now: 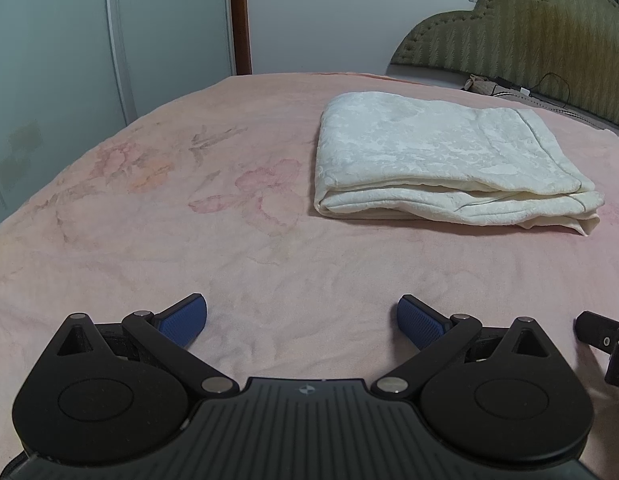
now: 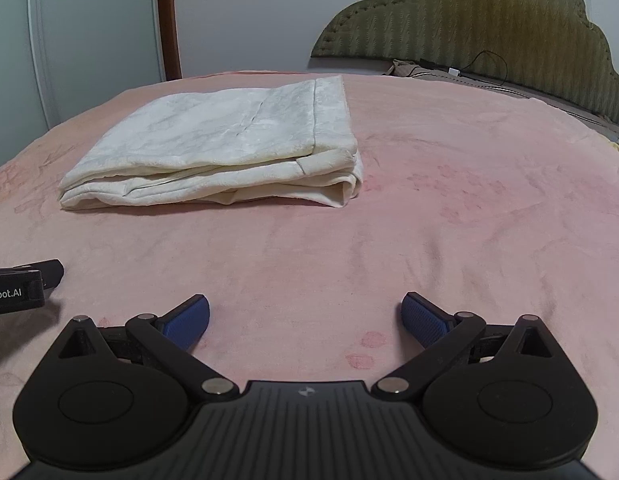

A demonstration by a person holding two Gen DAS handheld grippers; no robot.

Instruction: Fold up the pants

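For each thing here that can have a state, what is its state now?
Pants: folded into a flat stack, lying on the bed, untouched.
Left claw: open, empty, over the bed.
Right claw: open, empty, over the bed.
Bed: covered with a pink blanket.

The cream pants (image 2: 213,140) lie folded in a flat stack on the pink bedspread (image 2: 449,200), upper left of centre. At the bottom, the right gripper (image 2: 305,320) holds its blue pads (image 2: 189,320) wide apart, empty. The left gripper (image 2: 25,286) pokes in at the left edge.
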